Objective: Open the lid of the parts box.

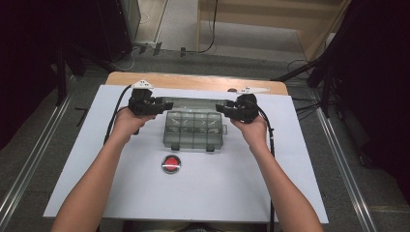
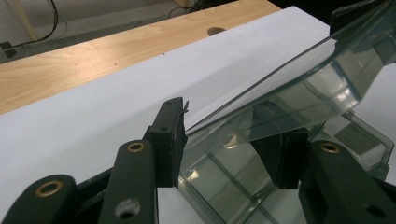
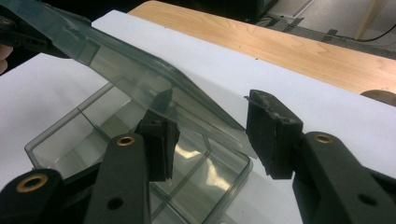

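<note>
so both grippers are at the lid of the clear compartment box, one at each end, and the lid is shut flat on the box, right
Not quite. The lid is not shut flat: the right gripper view shows it raised at a slant above the open compartments of the clear compartment box. The rest holds: in the high view the left gripper and the right gripper are at the lid's two ends.

Both forearms extended forward, bare, converging slightly. Left gripper (image 1: 159, 106) held at left, jaws pointed inward to right, spread apart. Right gripper (image 1: 226, 108) held at right, jaws pointed inward to left, likewise spread. Hands level, well apart, facing each other.
</note>
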